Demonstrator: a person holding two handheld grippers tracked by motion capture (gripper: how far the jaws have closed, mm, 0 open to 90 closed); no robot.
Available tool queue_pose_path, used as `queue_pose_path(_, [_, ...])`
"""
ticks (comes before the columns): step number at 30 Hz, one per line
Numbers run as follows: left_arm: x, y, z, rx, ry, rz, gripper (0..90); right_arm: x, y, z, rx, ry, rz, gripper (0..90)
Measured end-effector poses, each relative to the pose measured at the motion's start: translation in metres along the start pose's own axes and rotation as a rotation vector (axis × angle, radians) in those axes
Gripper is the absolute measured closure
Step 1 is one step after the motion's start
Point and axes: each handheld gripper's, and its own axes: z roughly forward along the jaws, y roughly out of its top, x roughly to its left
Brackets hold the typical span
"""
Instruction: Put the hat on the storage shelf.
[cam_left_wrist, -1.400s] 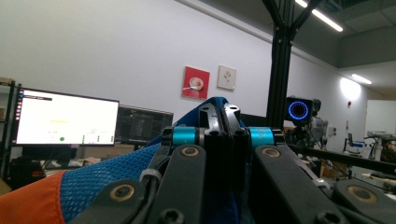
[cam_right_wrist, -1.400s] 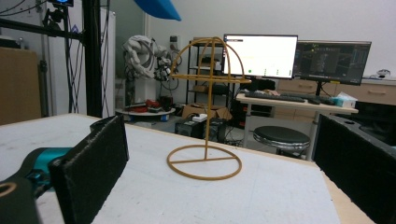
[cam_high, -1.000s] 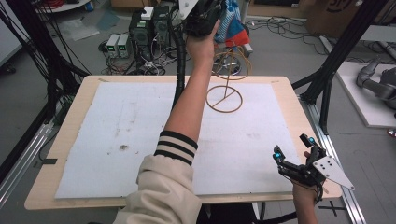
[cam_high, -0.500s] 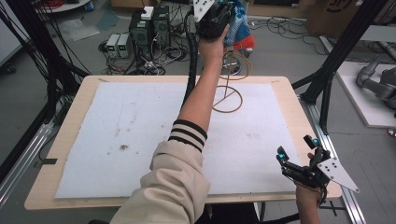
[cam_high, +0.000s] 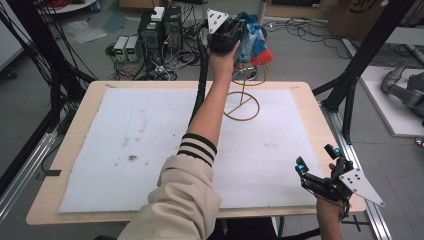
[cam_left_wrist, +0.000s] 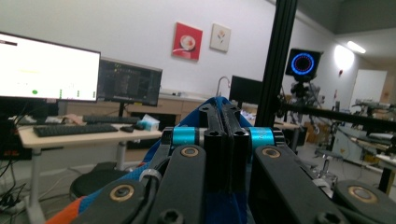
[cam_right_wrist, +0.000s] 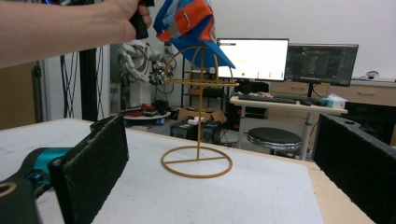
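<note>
The left gripper (cam_high: 239, 36), jaws pinching the blue-and-orange cap (cam_right_wrist: 187, 21), holds it just above the dome of the wire stand (cam_right_wrist: 198, 112) (far table edge); the right gripper (cam_high: 317, 162), jaws spread, waits well apart.

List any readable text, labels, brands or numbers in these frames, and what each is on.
No text can be read with confidence.
Cardboard box behind the table: dark print, cropped and blurred.
Lit monitor: screen text too small.
Dark monitor: lines too small.
Cap held over the wire stand: a white mark on the orange panel, too blurred.
Wall pictures: no legible words.
</note>
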Motion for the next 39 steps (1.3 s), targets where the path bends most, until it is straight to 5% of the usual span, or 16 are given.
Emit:
queue_pose_path(16, [0.009,-0.039,-0.006,0.072,0.015,0.001,86.6,0.005,0.002,0.001,0.0,0.011,-0.013,3.5])
queue_pose_path(26, [0.01,-0.044,-0.009,0.074,0.006,-0.017,72.0,0.005,0.002,0.002,-0.003,0.015,-0.017,3.5])
queue_pose_path(27, [0.011,-0.044,-0.01,0.071,0.006,-0.023,63.0,0.005,0.002,0.002,-0.004,0.014,-0.015,3.5])
queue_pose_path(32, [0.013,-0.038,-0.018,0.046,-0.005,-0.045,47.3,0.007,0.003,0.003,-0.007,0.021,-0.018,3.5])
queue_pose_path(39, [0.015,-0.022,-0.037,0.021,-0.009,-0.04,35.1,0.013,0.005,0.005,-0.014,0.036,-0.024,3.5])
